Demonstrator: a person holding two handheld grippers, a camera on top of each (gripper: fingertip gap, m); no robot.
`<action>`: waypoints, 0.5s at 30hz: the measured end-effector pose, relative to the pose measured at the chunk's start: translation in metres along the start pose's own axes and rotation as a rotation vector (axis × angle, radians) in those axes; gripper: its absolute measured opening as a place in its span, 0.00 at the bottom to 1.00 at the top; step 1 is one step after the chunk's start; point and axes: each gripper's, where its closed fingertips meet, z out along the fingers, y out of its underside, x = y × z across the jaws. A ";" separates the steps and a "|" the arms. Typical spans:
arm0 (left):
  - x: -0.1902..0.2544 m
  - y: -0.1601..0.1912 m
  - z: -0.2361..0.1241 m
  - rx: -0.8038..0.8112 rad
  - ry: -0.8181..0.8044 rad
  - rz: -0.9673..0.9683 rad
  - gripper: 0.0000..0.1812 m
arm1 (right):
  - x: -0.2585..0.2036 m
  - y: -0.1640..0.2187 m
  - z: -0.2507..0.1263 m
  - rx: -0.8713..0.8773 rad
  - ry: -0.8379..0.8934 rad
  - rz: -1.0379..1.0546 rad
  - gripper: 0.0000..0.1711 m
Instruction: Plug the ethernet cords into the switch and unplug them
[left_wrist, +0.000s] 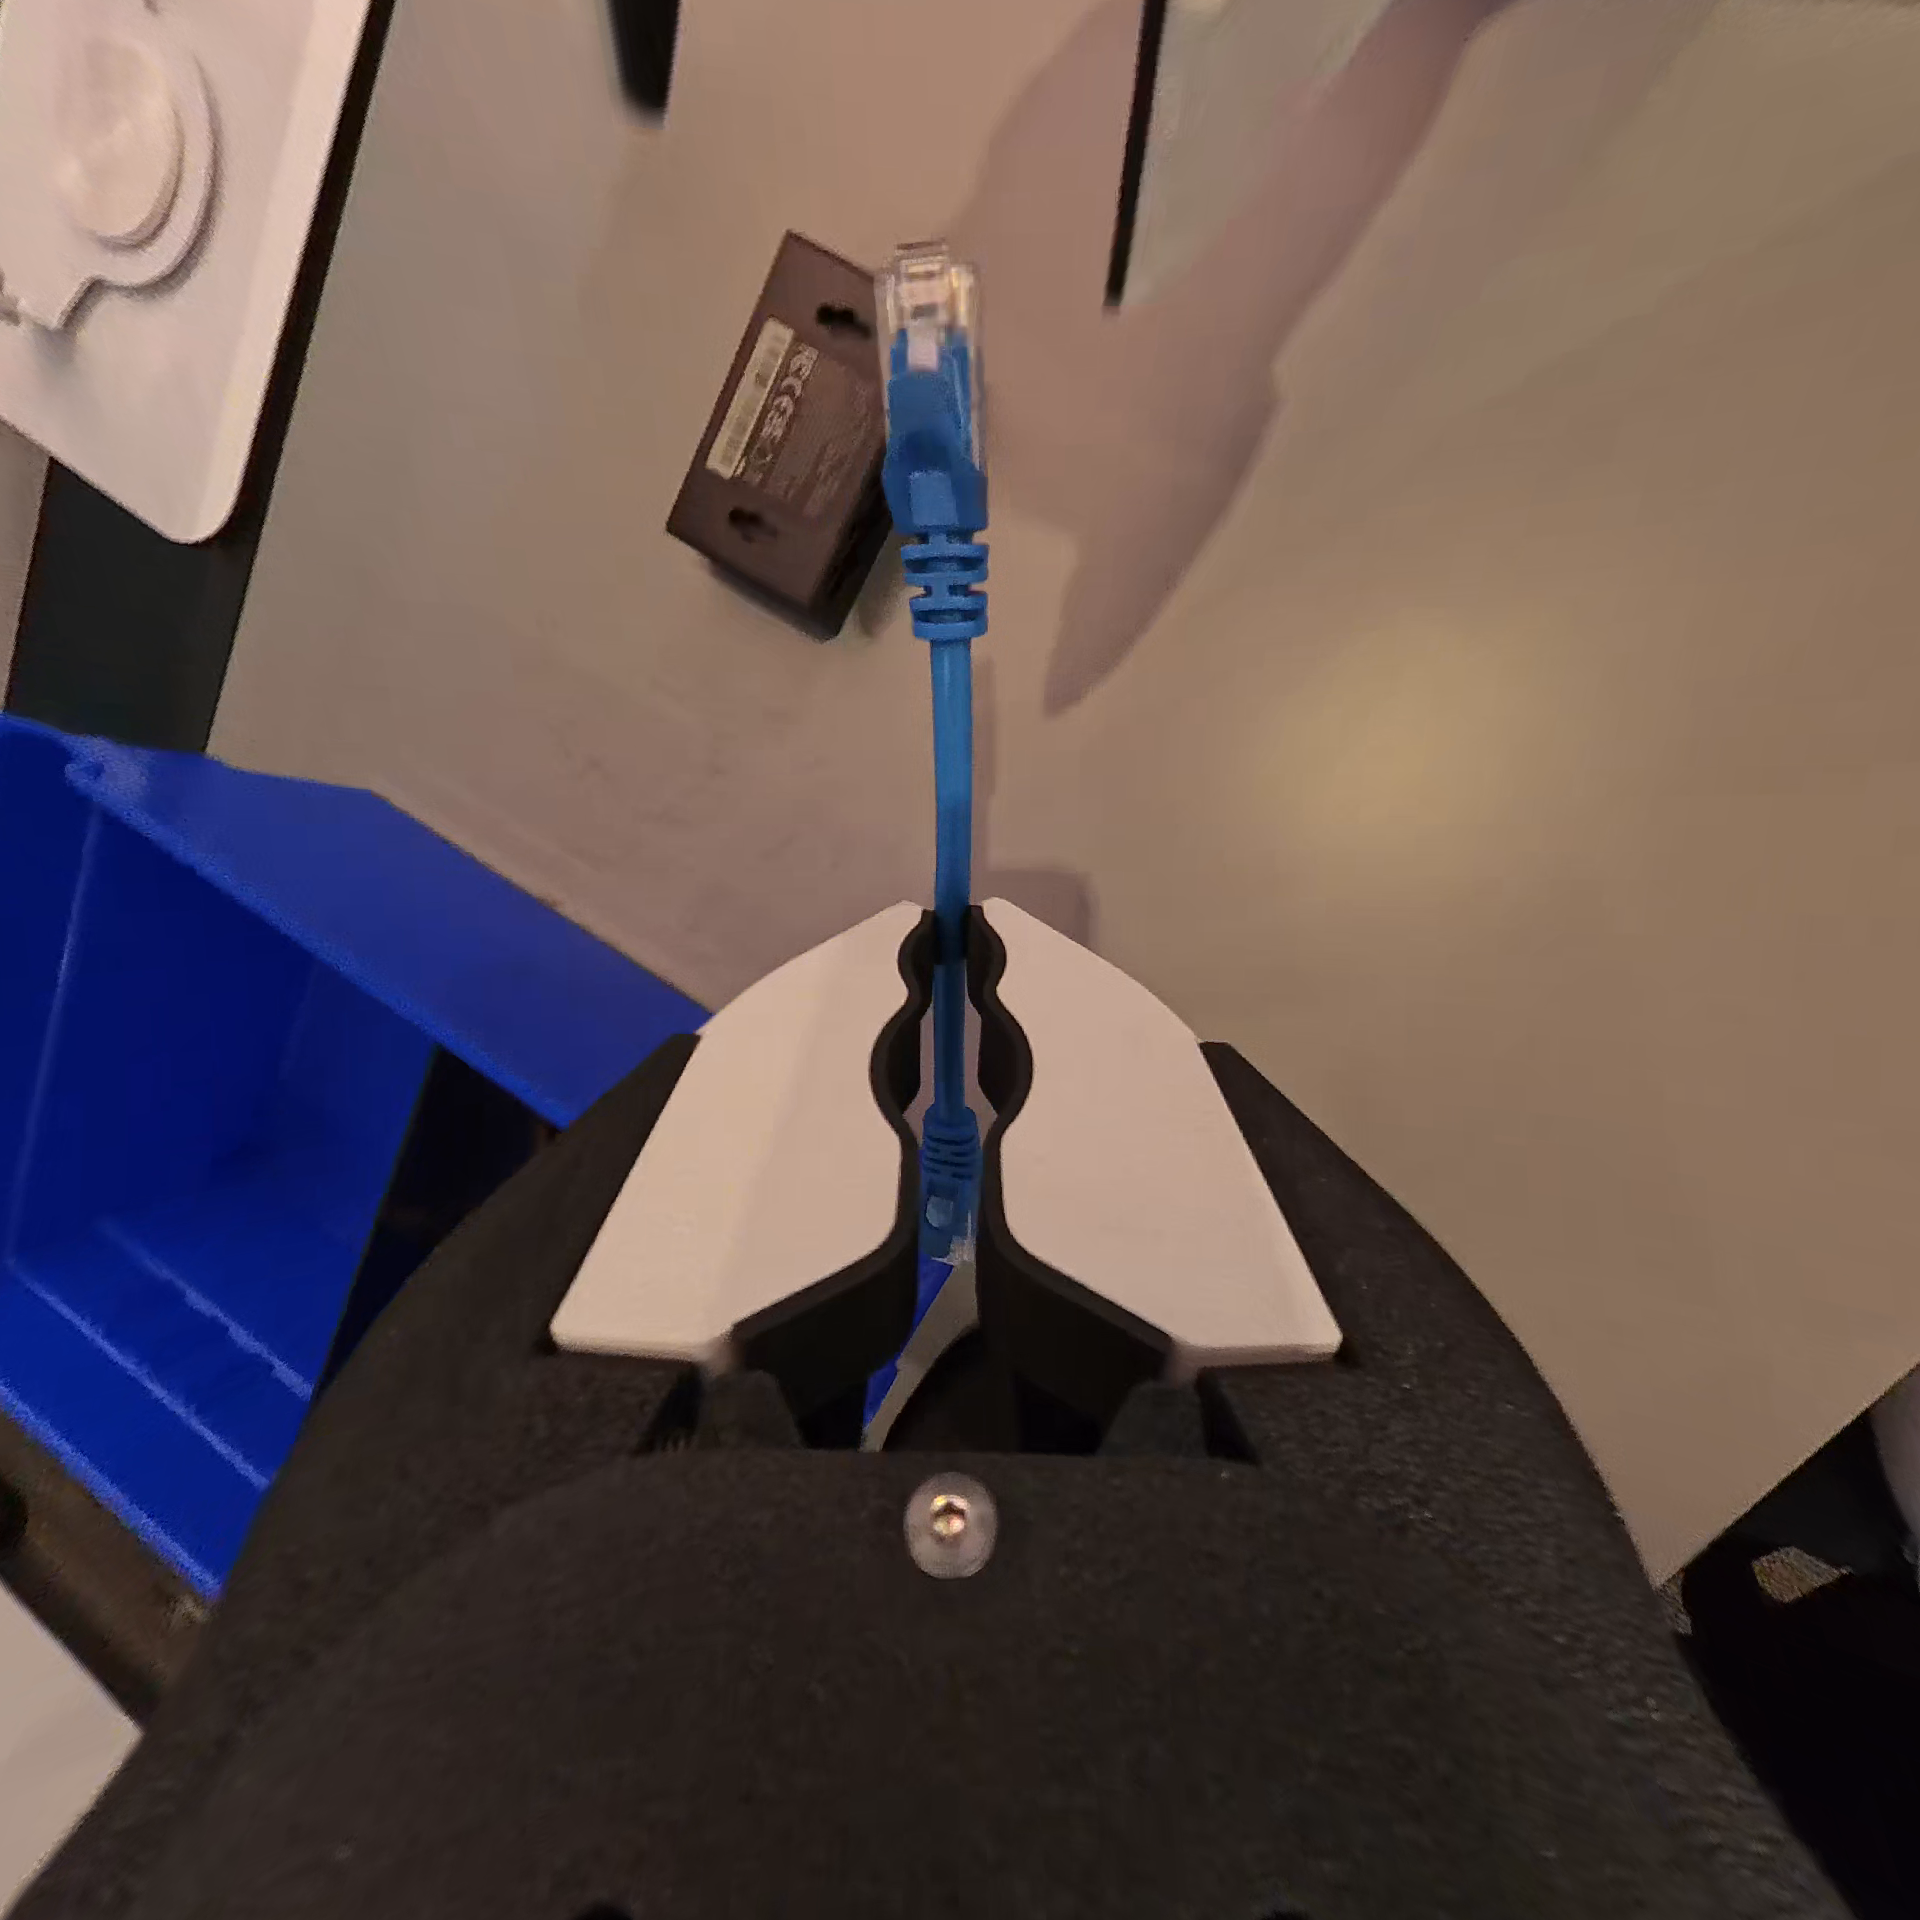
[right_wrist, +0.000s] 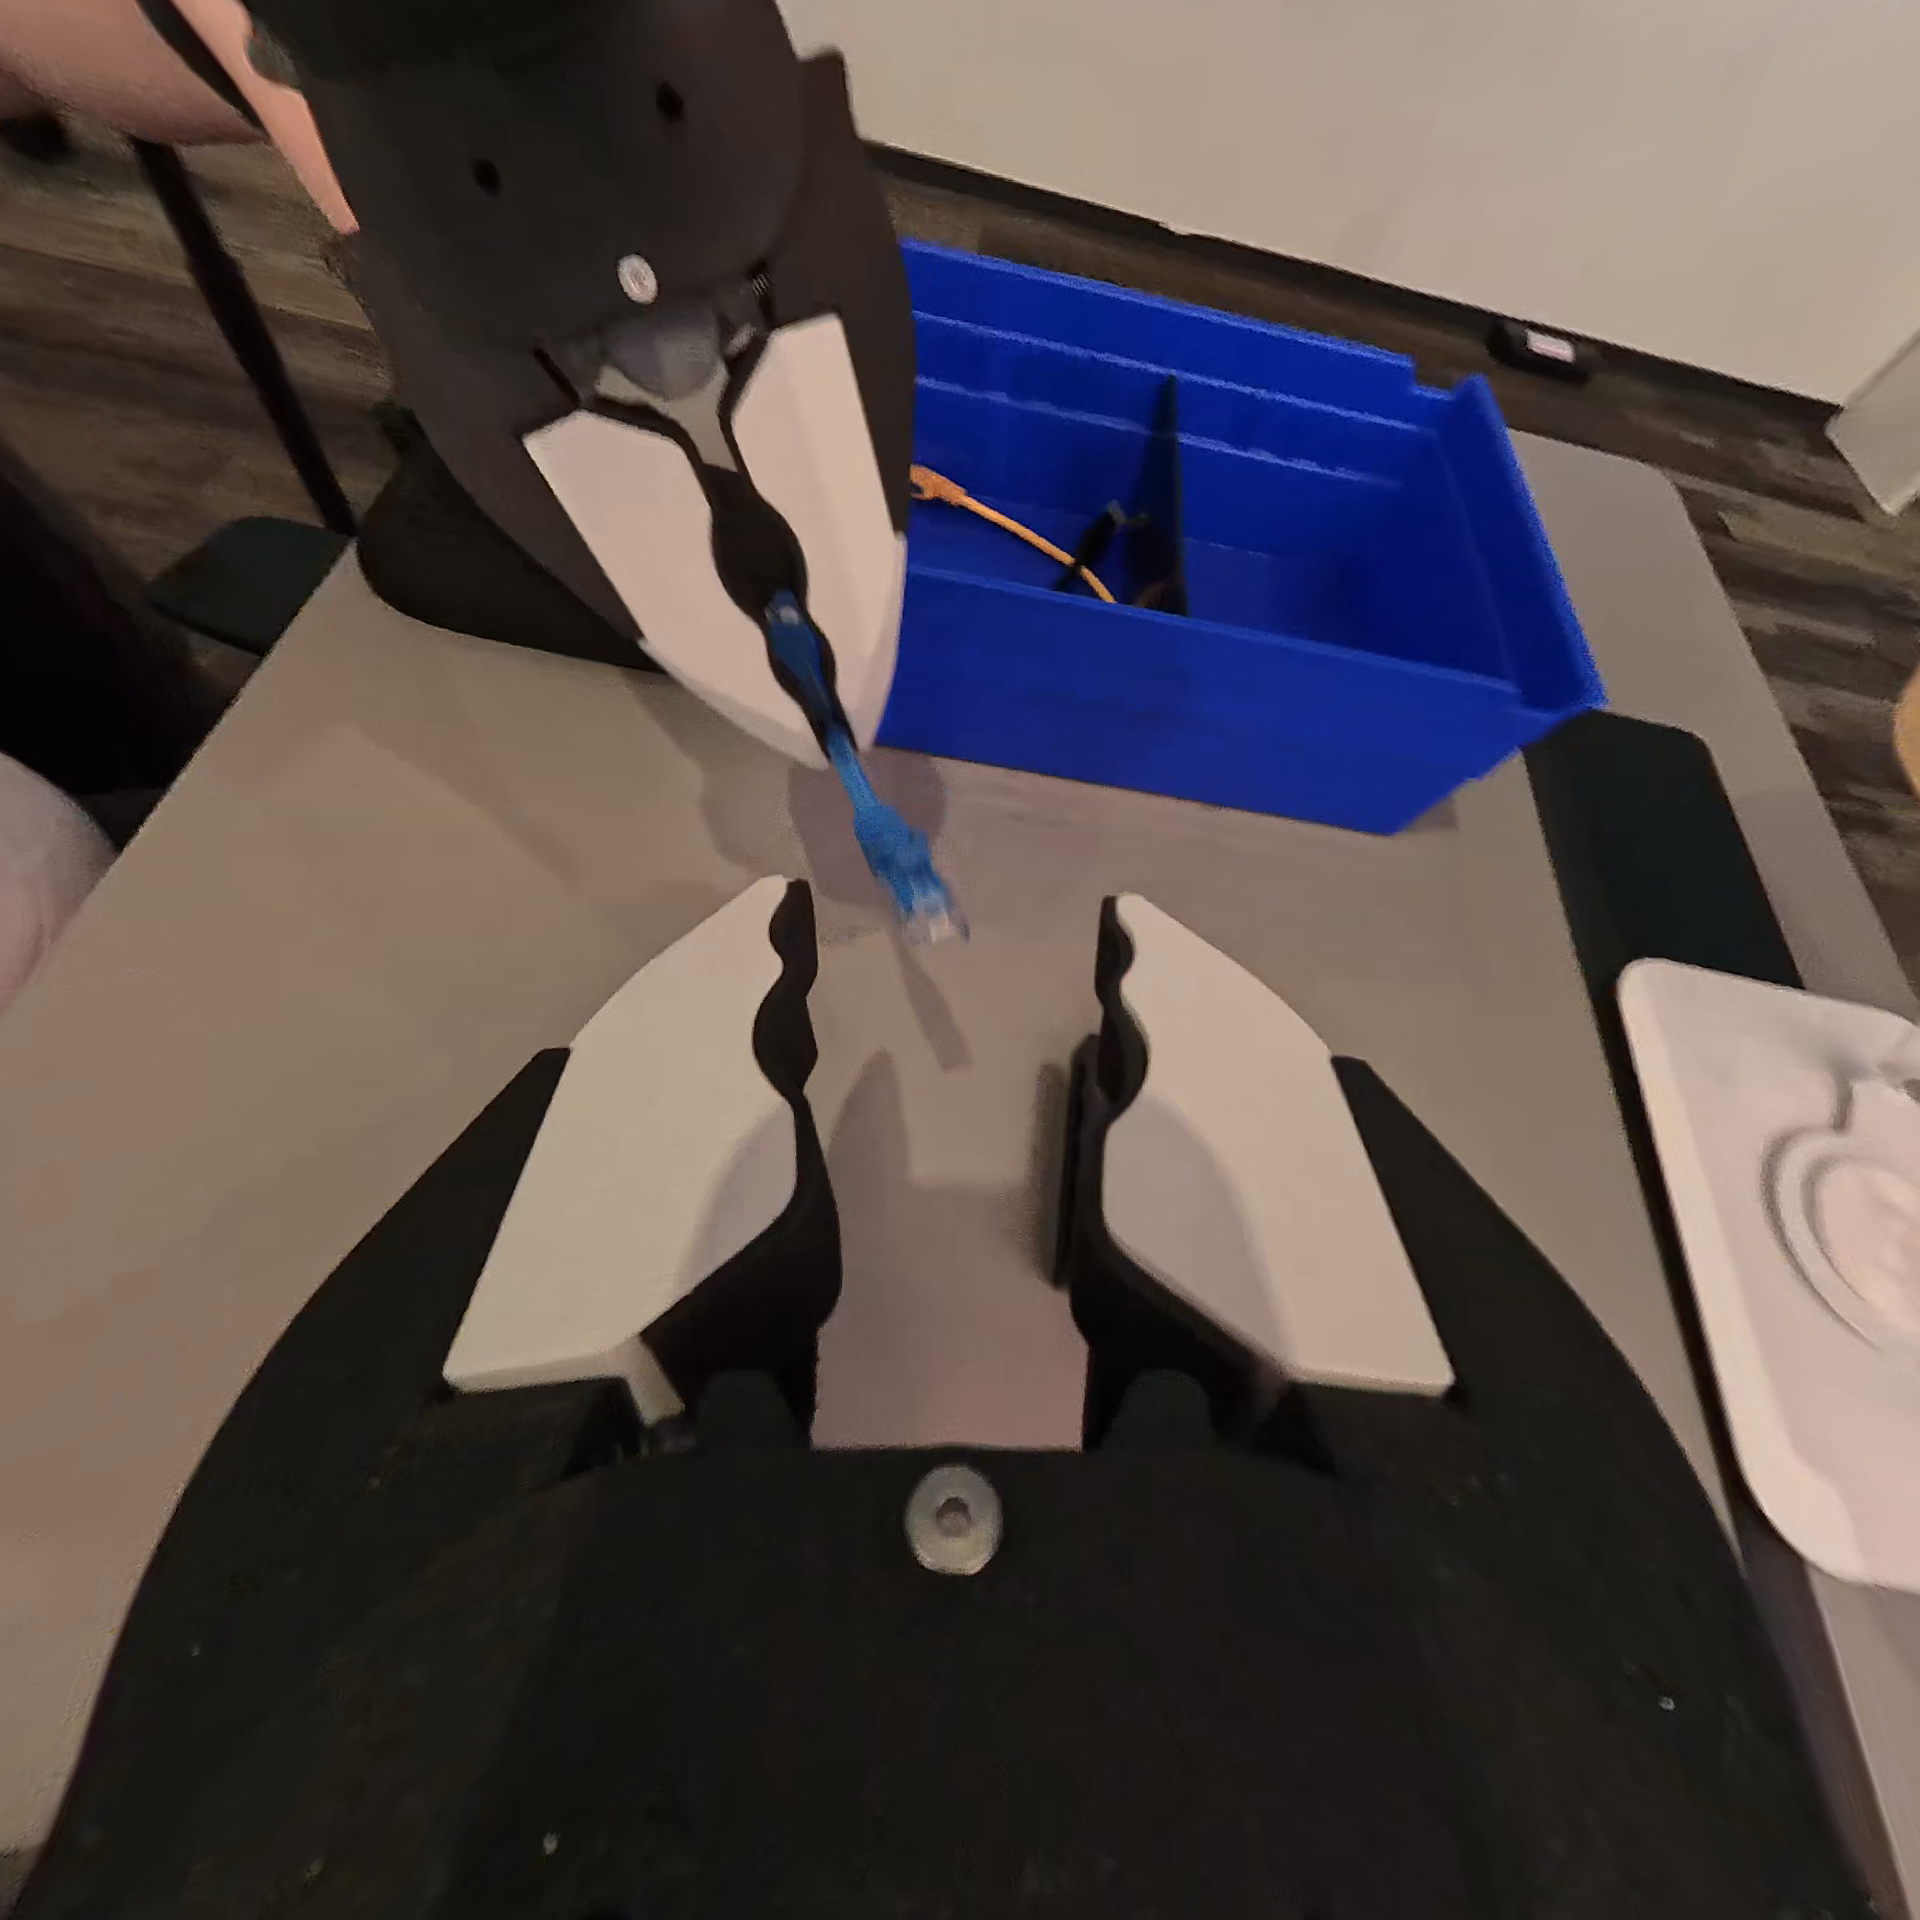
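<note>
Left gripper (left_wrist: 951, 914): pressed together on a short blue cable (left_wrist: 951, 769), pinched mid-length, clear plug (left_wrist: 928, 301) held forward above the bench (left_wrist: 1455, 779). Right gripper (right_wrist: 951, 914): spread wide, empty, hovering low over the bench middle. Switch (left_wrist: 784, 431): lying label-side up (ports not visible) towards one bench edge, apart from the plug. Blue bin (right_wrist: 1226, 717): at the far edge, holding an orange cable (right_wrist: 1023, 535). White tray (right_wrist: 1787, 1247): at the right edge.

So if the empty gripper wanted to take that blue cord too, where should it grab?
Probably the ribbed boot behind the clear plug of the blue cord, from the side. The left gripper pinches mid-cord, leaving that end free; the right gripper is open.
</note>
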 end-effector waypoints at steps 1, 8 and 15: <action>0.003 -0.003 0.002 0.005 0.005 0.005 0.03 | -0.004 0.000 0.005 0.011 -0.025 -0.007 0.29; 0.009 -0.014 0.002 0.037 0.009 0.025 0.03 | -0.013 0.017 0.016 -0.036 -0.103 -0.038 0.17; 0.005 -0.013 -0.001 0.062 0.001 0.018 0.03 | -0.021 0.009 0.015 -0.010 -0.151 -0.044 0.07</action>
